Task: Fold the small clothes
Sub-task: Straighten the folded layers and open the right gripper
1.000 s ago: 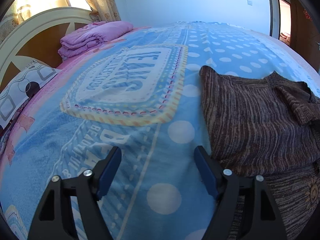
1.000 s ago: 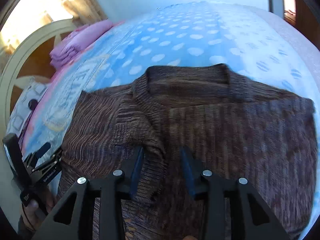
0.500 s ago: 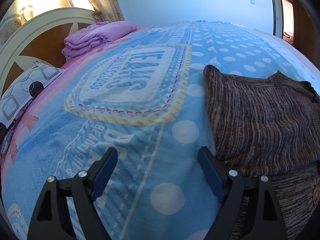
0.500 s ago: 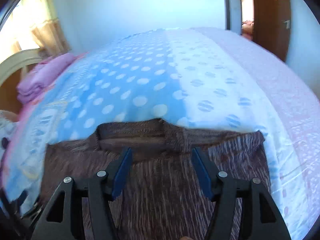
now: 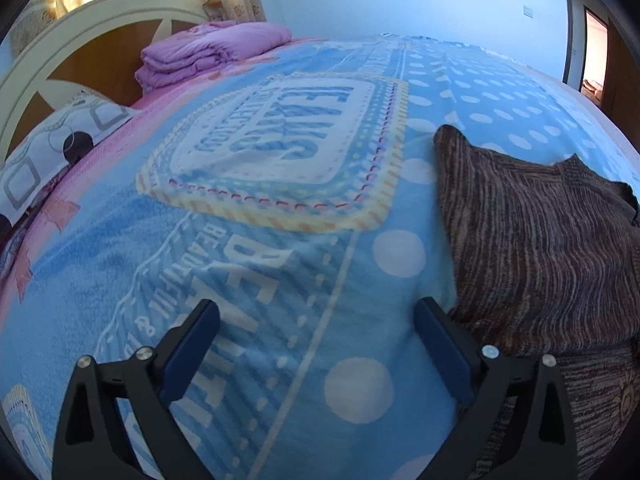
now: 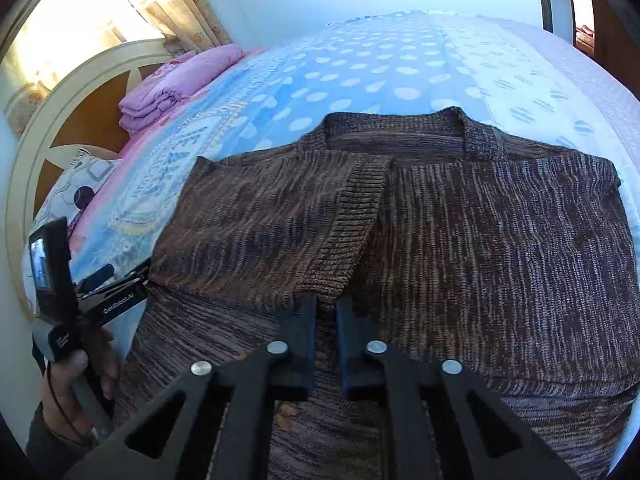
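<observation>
On the bed, far left: cream-and-wood headboard point(image 5: 60, 36) standing; patterned pillow point(image 5: 44, 152) lying against it.
Beside the headboard: folded purple bedding point(image 5: 208, 52) resting in a stack.
Bed cover: blue dotted blanket point(image 5: 280, 264) spreading under everything.
Left tool point(image 5: 316, 320): hanging over bare blanket just beside the sweater's left edge; jaws having just been opening, now standing wide apart with nothing between.
Left hand point(image 6: 76, 384): gripping that tool's handle.
Centre to right: brown knitted sweater point(image 6: 500, 248) lying flat, neckline away, left sleeve folded across its chest.
Right tool point(image 6: 326, 312): jaws having just been closing, now pinching together on the sleeve's ribbed cuff point(image 6: 344, 248).
</observation>
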`<state>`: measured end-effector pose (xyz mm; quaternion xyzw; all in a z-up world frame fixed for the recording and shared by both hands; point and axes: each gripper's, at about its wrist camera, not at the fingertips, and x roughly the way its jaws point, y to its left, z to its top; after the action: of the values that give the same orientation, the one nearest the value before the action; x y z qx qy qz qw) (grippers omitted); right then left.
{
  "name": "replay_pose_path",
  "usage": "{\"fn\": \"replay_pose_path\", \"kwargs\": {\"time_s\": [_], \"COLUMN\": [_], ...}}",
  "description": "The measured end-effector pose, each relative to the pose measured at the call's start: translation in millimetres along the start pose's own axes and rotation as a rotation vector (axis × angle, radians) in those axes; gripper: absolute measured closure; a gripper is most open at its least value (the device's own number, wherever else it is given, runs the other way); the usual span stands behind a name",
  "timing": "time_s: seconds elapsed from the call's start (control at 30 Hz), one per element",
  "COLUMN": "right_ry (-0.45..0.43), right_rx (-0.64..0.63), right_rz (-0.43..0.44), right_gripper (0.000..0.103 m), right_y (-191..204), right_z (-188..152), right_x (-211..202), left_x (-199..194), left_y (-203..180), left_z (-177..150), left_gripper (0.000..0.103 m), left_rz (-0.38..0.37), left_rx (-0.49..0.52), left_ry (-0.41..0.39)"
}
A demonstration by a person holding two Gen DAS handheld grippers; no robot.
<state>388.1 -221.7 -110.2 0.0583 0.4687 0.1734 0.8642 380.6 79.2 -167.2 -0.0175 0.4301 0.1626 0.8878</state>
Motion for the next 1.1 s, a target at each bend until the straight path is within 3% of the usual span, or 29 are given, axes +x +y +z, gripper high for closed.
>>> {"fn": "replay_pose_path", "kwargs": {"time_s": [0.2,0.33,0.43,0.63,0.77,0.9,0.93,1.1], "right_ry": [-0.014,0.014,-0.019,-0.129,-0.135,-0.016,-0.050,-0.078], "right_rx": [-0.058,-0.094,-0.104,-0.161,-0.197,-0.172,-0.179,-0.201], "right_rz": [0.005,-0.041,-0.064,-0.118,-0.087,-0.085,-0.085,-0.074], "right_gripper": [0.097,0.096,0.087,0.086,0.086,0.086,0.086,0.086], "right_y": [11,4,6,20,30,26,27,30], "right_z": [-13,-19,-21,-15,0,-8,-13,-22], "right_x": [-20,-9,-20,-47,-24,14,11,-9], "left_x": [-2,-6,-17,-37,-32,-15,-10,-7], "left_y": [3,6,10,23,-4,-25,-22,-10], "left_z": [-5,-9,-11,-5,6,0,-3,-4], "left_gripper": [0.001,0.001,0.001,0.001,0.001,0.001,0.000,0.000], "left_rz": [-0.010,-0.018,-0.019,0.010,-0.019,0.134,0.164,0.123], "left_rx": [-0.005,0.003,-0.009,-0.093,0.009,0.151,0.149,0.117], "left_ry": [0.012,0.011,-0.021,-0.112,-0.088,-0.065,-0.052,-0.027]}}
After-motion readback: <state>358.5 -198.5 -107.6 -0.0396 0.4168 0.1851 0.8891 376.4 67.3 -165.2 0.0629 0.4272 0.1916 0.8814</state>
